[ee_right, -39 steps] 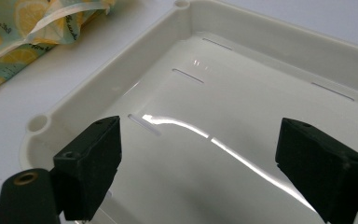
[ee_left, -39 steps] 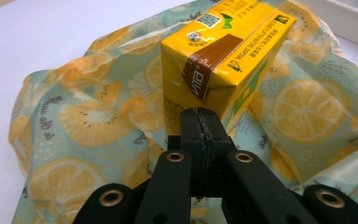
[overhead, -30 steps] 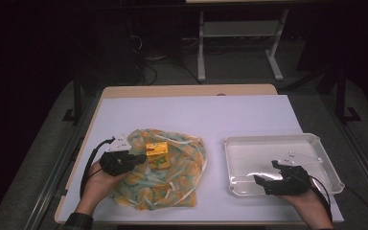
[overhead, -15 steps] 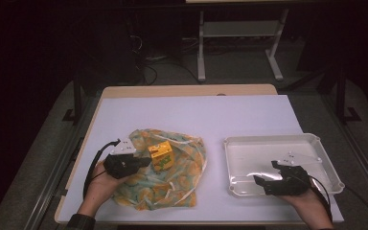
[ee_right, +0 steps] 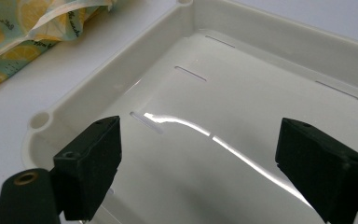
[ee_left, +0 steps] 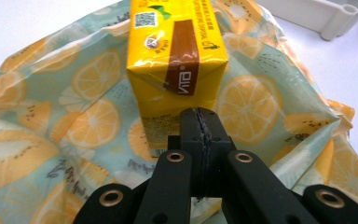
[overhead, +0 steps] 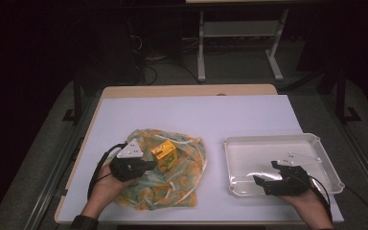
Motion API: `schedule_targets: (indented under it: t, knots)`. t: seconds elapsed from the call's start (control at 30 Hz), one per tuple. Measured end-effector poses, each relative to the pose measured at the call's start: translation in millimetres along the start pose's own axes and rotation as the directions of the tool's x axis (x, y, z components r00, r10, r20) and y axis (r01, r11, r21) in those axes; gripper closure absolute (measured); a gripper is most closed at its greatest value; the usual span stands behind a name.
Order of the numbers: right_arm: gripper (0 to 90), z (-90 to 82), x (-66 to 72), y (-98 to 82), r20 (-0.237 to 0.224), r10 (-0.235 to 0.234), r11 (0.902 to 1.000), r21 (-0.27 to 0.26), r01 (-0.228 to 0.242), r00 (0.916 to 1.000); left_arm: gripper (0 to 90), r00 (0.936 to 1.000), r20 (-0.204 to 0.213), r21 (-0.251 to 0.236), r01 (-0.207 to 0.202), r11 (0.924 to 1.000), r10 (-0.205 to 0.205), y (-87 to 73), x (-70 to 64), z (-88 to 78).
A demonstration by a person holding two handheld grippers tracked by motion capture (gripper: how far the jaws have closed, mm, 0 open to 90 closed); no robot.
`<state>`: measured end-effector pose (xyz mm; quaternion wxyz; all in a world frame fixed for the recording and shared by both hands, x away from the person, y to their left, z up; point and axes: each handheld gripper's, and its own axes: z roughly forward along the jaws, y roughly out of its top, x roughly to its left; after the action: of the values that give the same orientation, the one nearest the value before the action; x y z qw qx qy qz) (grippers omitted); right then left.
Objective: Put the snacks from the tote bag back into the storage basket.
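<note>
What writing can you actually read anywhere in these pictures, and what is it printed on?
"VITA", white letters on the brown band of the yellow drink carton.
QR code and small print on the carton's top: too small to read.
Dark script on the fruit-print bag: too blurred to read.

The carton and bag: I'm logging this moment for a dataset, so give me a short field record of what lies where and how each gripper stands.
carton: yellow drink carton lying on the bag
bag: crumpled fruit-print bag on the table's left half
tray: white tray, nothing in it, on the right
left gripper: jaws shut, tips at the carton's near end, nothing between them
right gripper: jaws open, over the tray
table: white sheet
</note>
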<state>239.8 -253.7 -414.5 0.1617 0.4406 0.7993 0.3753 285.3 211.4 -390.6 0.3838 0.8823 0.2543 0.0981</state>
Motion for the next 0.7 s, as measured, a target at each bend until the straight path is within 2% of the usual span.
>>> schedule_targets:
  t: [0.53, 0.7]
  knots:
    - [14.3, 0.4, 0.8, 0.0, -0.004, -0.002, 1.0, 0.002, 0.002, 1.0, 88.6, 0.9996, 0.018, 0.008, -0.022, 0.9997, 0.021, 4.6, -8.7, 5.9]
    - [14.3, 0.0, 0.6, 0.0, -0.003, -0.003, 1.0, 0.0, 0.003, 1.0, 81.5, 1.0, 0.005, 0.009, 0.008, 0.9999, -0.008, 3.2, -6.0, 1.7]
